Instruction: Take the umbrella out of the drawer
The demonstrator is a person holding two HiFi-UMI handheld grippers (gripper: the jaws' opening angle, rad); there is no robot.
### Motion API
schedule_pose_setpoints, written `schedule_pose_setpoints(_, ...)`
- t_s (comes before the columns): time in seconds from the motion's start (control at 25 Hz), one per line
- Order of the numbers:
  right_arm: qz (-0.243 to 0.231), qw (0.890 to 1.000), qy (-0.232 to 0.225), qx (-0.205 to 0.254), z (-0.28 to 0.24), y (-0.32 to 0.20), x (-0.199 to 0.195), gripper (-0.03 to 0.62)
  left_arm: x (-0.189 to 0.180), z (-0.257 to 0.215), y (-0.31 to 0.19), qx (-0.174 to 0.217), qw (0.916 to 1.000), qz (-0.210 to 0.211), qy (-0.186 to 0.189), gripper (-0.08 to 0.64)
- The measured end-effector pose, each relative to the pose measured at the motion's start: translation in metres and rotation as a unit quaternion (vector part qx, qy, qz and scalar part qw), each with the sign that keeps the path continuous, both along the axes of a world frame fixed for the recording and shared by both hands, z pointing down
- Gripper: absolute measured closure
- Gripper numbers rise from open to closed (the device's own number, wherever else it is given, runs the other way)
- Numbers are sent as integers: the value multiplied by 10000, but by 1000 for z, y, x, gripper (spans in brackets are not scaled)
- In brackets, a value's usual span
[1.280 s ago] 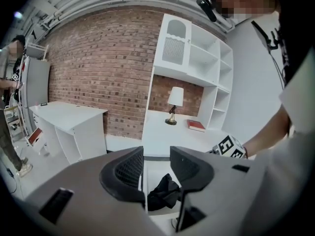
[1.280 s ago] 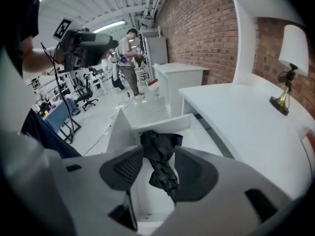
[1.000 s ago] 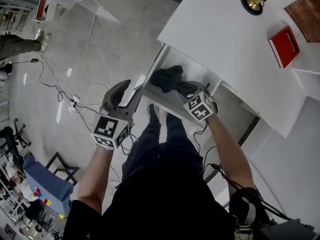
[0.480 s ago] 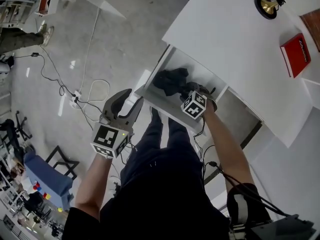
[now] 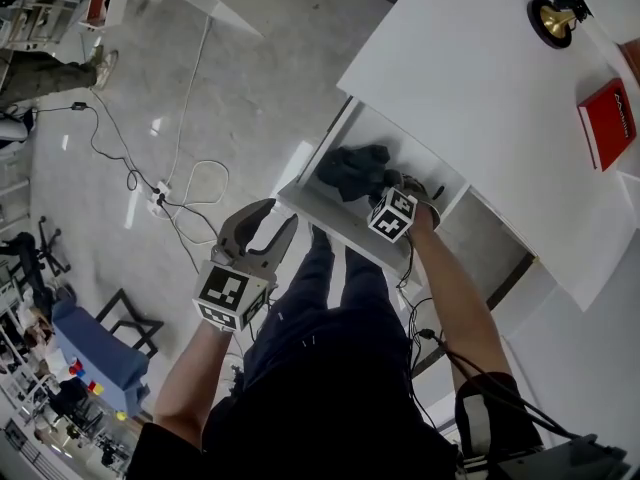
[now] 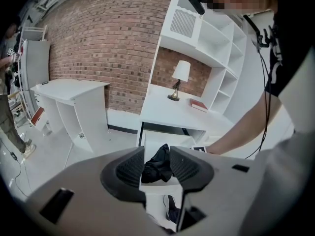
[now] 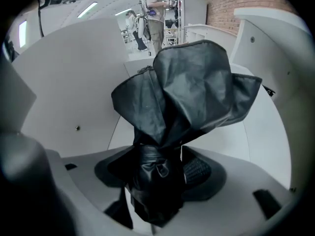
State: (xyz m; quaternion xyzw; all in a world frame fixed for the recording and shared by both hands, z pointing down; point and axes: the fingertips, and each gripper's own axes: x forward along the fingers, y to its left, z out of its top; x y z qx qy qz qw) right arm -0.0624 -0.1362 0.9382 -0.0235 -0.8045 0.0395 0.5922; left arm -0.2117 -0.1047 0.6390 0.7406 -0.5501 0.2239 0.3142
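Drawer (image 5: 335, 223) stands pulled out from beneath the near long edge of the white table (image 5: 470, 78); the black umbrella (image 5: 352, 168) lies inside it as a folded, crumpled bundle of fabric, towards the drawer's left end as the head view shows it.

Right tongs (image 7: 157, 173) point steeply down into the drawer; the jaws are opening, and the tied-in narrow part of the umbrella stands between them; the ribbed pad (image 7: 198, 168) on one side shows clear of the fabric, so no firm pinch is seen; the loose canopy folds spread out beyond the jaw tips against the drawer's white inner walls.

Left tongs (image 5: 278, 216) hang outside the drawer, off its front left corner, above the grey floor (image 5: 200, 98); jaws spread, nothing held; the left gripper view shows the umbrella only at a distance through the gap.

On the table top, well apart from the drawer: a red book (image 5: 607, 123) near the right-hand edge; a small lamp (image 5: 555, 16) with a brass base towards the far corner.

White cables (image 5: 190, 183) trail across the floor left of the drawer; the person's legs stand just in front of the drawer front.
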Motion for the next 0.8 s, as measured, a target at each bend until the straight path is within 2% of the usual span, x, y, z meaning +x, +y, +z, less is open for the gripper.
schedule_pose_setpoints(0.4, -4, 9996, 270, -64, 5, 2, 0, 329, -3, -4, -3, 76, 10000, -19, -7, 400)
schedule_pose_setpoints(0.56, 416, 9979, 346, -360, 3, 5, 2, 350, -4, -7, -2, 129, 9999, -7, -11, 400)
schedule_pose_setpoints(0.8, 890, 9949, 117, -459, -18, 14, -2, 356, -6, -17, -3, 252, 9997, 44, -10, 400)
